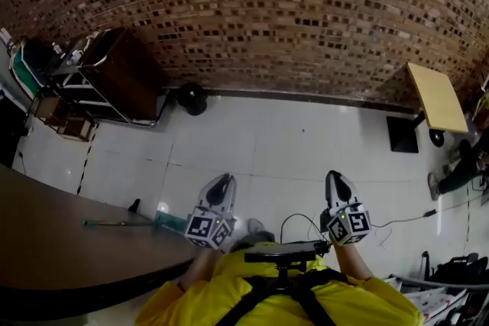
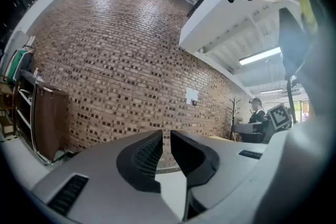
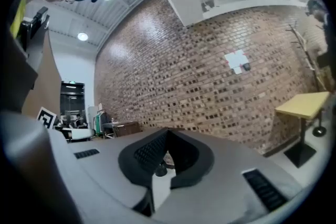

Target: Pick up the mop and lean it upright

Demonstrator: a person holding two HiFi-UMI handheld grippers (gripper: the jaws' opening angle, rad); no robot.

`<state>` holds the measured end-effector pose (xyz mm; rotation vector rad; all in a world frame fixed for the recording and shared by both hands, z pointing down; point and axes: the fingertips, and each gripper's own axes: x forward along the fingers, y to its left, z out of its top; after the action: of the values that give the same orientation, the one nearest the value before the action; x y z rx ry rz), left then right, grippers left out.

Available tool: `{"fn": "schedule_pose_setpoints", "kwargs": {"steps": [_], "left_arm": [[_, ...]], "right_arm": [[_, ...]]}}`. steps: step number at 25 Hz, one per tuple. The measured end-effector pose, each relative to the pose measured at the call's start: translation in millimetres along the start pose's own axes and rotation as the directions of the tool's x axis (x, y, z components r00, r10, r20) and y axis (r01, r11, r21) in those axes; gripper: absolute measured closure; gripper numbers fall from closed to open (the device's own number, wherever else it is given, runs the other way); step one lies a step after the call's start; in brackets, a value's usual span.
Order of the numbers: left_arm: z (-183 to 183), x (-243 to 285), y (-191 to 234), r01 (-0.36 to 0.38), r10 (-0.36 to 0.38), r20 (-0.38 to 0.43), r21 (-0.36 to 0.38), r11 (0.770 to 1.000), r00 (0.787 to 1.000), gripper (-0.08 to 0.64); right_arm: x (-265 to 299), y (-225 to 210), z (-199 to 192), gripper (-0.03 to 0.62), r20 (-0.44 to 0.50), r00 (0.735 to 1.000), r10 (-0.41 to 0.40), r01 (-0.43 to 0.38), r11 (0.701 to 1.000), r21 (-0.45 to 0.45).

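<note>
The mop lies flat on the white floor at the left of the head view: a thin green handle (image 1: 107,223) ending in a teal head (image 1: 171,221), close beside the curved brown counter. My left gripper (image 1: 223,181) is held up just right of the mop head and well above it, its jaws drawn together to a thin slit with nothing in them (image 2: 166,136). Further right, my right gripper (image 1: 335,178) is also held up, shut and empty (image 3: 167,134). Both gripper views look at the brick wall, not at the mop.
A curved brown counter (image 1: 46,248) fills the lower left. A brown cabinet and shelf cart (image 1: 122,72) stand against the brick wall (image 1: 252,11), with a black round object (image 1: 192,98) beside them. A yellow table (image 1: 435,95) and a person (image 1: 458,173) are at the right; a cable (image 1: 397,224) crosses the floor.
</note>
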<state>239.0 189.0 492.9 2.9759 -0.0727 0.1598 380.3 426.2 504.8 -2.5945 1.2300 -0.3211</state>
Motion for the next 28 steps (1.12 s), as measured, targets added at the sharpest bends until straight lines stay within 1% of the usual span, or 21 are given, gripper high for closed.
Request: {"fn": "schedule_pose_setpoints", "kwargs": {"steps": [2,4,5,6,7,8,10,11,12,13,14,16,17,19,21,22,23,24,25,27,28], "left_arm": [[21.2,20.7,41.9,-0.051,0.051,0.029,0.011,0.999,0.998,0.514],[31.9,36.2,85.1,-0.131,0.131,0.038,0.010,0.991,0.991,0.514],[33.7,39.2,106.2,-0.184,0.184,0.038,0.002,0.983,0.982,0.514],[36.0,38.8,126.7,-0.242,0.243,0.039,-0.007,0.970,0.969,0.514],[39.4,35.6,146.8,-0.304,0.305,0.040,-0.013,0.952,0.952,0.514],[42.7,30.0,167.3,-0.365,0.365,0.039,-0.016,0.931,0.930,0.514],[45.4,11.0,211.2,-0.472,0.473,0.036,-0.023,0.881,0.881,0.514],[45.8,-3.7,234.2,-0.526,0.527,0.039,-0.033,0.850,0.849,0.514],[46.2,-21.9,257.3,-0.587,0.588,0.045,-0.047,0.808,0.807,0.514],[46.6,-42.6,279.7,-0.653,0.655,0.053,-0.063,0.755,0.753,0.514],[47.6,-64.4,300.9,-0.718,0.722,0.062,-0.078,0.692,0.689,0.514],[51.4,-106.7,335.1,-0.826,0.833,0.086,-0.113,0.553,0.546,0.514],[50.8,-127.1,345.7,-0.866,0.876,0.094,-0.133,0.482,0.473,0.514],[43.8,-166.5,353.3,-0.928,0.942,0.101,-0.168,0.333,0.320,0.514],[39.2,-200.9,346.6,-0.963,0.981,0.102,-0.200,0.183,0.165,0.514],[38.7,-214.2,339.1,-0.967,0.990,0.102,-0.225,0.116,0.095,0.514],[37.6,-225.6,330.5,-0.967,0.995,0.099,-0.247,0.057,0.034,0.514],[34.5,-236.1,322.8,-0.965,0.996,0.087,-0.263,0.004,-0.019,0.514],[29.5,-246.7,317.2,-0.962,0.996,0.068,-0.271,-0.043,-0.064,0.514],[20.3,-269.1,313.2,-0.952,0.990,0.030,-0.281,-0.123,-0.137,0.514],[17.8,-280.5,314.4,-0.946,0.985,0.020,-0.285,-0.156,-0.169,0.514]], "right_arm": [[59.3,13.6,18.4,0.586,0.009,0.998,0.061,-0.060,0.998,-0.030],[115.5,27.3,25.6,0.586,0.006,0.994,0.113,-0.113,0.994,-0.009],[141.9,38.2,26.2,0.586,-0.004,0.988,0.153,-0.153,0.988,-0.003],[168.2,52.6,24.9,0.586,-0.022,0.978,0.208,-0.208,0.978,-0.011],[195.2,69.7,20.7,0.586,-0.048,0.961,0.273,-0.274,0.961,-0.027],[222.6,88.3,13.5,0.586,-0.080,0.938,0.339,-0.342,0.939,-0.041],[272.9,126.3,-8.0,0.586,-0.144,0.884,0.445,-0.455,0.890,-0.040],[296.1,146.7,-19.9,0.586,-0.173,0.854,0.490,-0.502,0.865,-0.030],[320.0,169.2,-30.9,0.586,-0.200,0.819,0.538,-0.552,0.834,-0.021],[345.1,194.2,-40.2,0.586,-0.224,0.776,0.590,-0.608,0.794,-0.014],[370.5,221.0,-46.9,0.586,-0.243,0.727,0.643,-0.664,0.747,-0.010],[413.0,274.2,-51.8,0.586,-0.259,0.623,0.738,-0.766,0.643,-0.009],[428.3,299.3,-52.7,0.586,-0.265,0.565,0.781,-0.813,0.583,-0.013],[453.4,349.2,-61.4,0.586,-0.300,0.429,0.852,-0.895,0.447,-0.011],[473.2,402.2,-76.8,0.586,-0.346,0.279,0.896,-0.953,0.303,0.016],[478.5,429.1,-84.9,0.586,-0.366,0.202,0.908,-0.973,0.229,0.030],[480.0,455.6,-93.5,0.586,-0.384,0.126,0.915,-0.987,0.156,0.047],[477.7,481.7,-102.8,0.586,-0.397,0.055,0.916,-0.994,0.090,0.070],[472.0,507.2,-112.6,0.586,-0.404,-0.012,0.915,-0.995,0.030,0.097],[453.0,555.1,-131.6,0.586,-0.407,-0.131,0.904,-0.986,-0.076,0.148],[441.6,577.6,-140.8,0.586,-0.406,-0.186,0.895,-0.978,-0.128,0.167]]}}
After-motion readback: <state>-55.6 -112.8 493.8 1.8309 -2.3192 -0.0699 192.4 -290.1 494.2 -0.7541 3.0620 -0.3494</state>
